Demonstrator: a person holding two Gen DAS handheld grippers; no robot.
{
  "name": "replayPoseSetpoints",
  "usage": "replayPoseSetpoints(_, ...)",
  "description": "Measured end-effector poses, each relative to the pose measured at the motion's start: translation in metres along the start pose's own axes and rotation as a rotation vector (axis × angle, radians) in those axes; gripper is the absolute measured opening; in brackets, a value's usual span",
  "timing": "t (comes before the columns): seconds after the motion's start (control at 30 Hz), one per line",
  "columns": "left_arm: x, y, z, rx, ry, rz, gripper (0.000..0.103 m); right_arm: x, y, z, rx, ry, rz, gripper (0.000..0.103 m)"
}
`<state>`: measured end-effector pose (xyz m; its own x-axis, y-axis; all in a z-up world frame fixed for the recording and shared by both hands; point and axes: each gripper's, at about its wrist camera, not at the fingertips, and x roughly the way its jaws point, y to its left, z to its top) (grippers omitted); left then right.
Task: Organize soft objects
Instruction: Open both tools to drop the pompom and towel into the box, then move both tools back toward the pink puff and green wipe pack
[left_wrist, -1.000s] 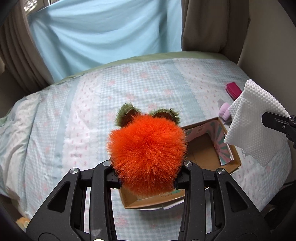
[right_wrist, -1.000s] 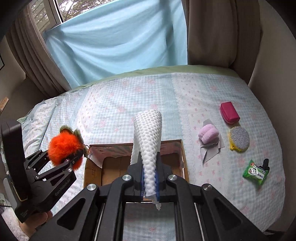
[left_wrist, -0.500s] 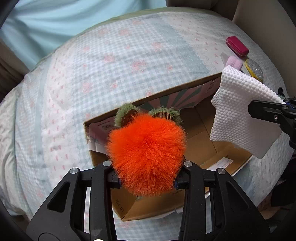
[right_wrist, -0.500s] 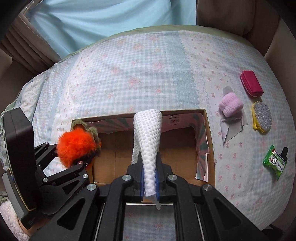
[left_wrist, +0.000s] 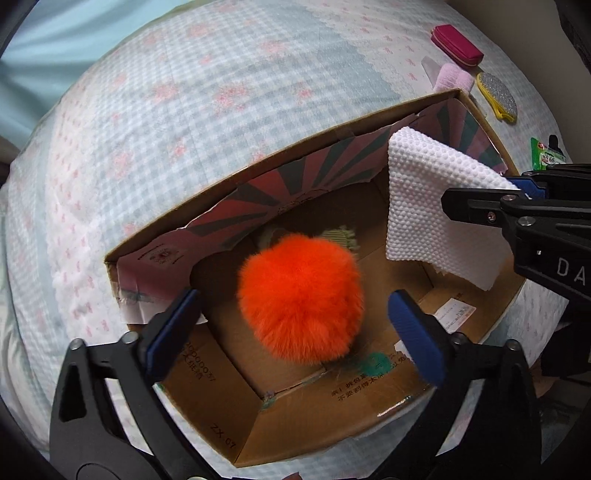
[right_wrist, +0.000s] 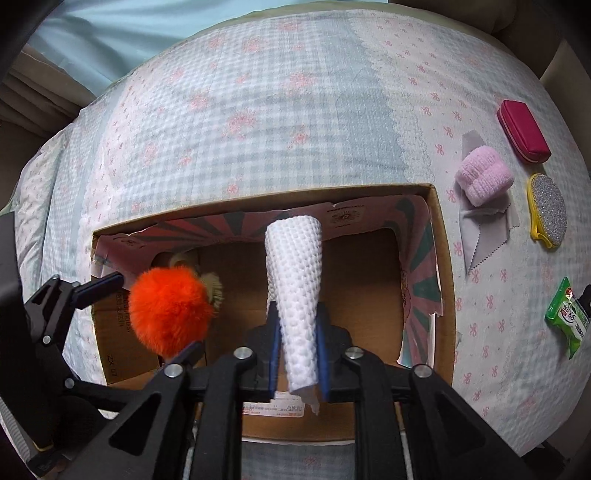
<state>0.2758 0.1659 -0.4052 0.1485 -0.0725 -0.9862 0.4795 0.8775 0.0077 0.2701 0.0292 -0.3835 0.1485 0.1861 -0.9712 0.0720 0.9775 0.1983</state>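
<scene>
At frame centre, the left gripper is opening wide, its pads off the orange pompom over the cardboard box; the right gripper, jaws parting, loosely flanks the white cloth for dropping in.

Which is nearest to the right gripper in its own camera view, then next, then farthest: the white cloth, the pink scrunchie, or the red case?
1. White cloth: between the right gripper's opening jaws.
2. Pink scrunchie: upper right, on the bed.
3. Red case: beyond the scrunchie, farther right.
</scene>
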Motion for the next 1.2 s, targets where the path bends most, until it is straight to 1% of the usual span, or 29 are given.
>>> replayPoseSetpoints(0.03,-0.002,-0.001,0.000,0.004,-0.005,0.014,0.103,0.002,-0.003,0.000,0.015,0.005,0.017,0.074)
replayPoseSetpoints(0.07,-0.006,-0.002,-0.001,0.007,-0.022,0.022,0.103,0.003,-0.006,-0.002,0.034,0.010,0.035,0.103)
replayPoseSetpoints(0.17,-0.013,-0.003,-0.004,0.007,-0.023,0.028,0.103,-0.001,-0.012,-0.005,0.089,-0.009,0.078,0.103)
replayPoseSetpoints(0.23,-0.017,-0.001,-0.008,-0.007,-0.028,0.019,0.103,-0.006,-0.012,-0.007,0.096,-0.012,0.077,0.103)
replayPoseSetpoints(0.43,-0.029,0.000,-0.020,-0.033,-0.040,0.022,0.103,-0.029,-0.007,-0.015,0.045,-0.063,0.059,0.103)
replayPoseSetpoints(0.6,-0.053,0.001,-0.031,-0.056,-0.078,0.029,0.103,-0.055,0.000,-0.028,0.005,-0.111,0.051,0.103)
replayPoseSetpoints(0.77,-0.091,0.001,-0.045,-0.081,-0.137,0.058,0.103,-0.096,0.012,-0.046,-0.050,-0.166,0.033,0.103)
replayPoseSetpoints(0.93,-0.141,0.000,-0.060,-0.110,-0.199,0.092,0.103,-0.152,0.020,-0.067,-0.086,-0.237,0.006,0.103)
replayPoseSetpoints(1.07,-0.187,-0.001,-0.072,-0.139,-0.275,0.111,0.103,-0.194,0.018,-0.083,-0.100,-0.286,-0.029,0.103)
replayPoseSetpoints(1.2,-0.227,-0.005,-0.081,-0.173,-0.357,0.126,0.103,-0.229,0.009,-0.097,-0.109,-0.347,-0.087,0.103)
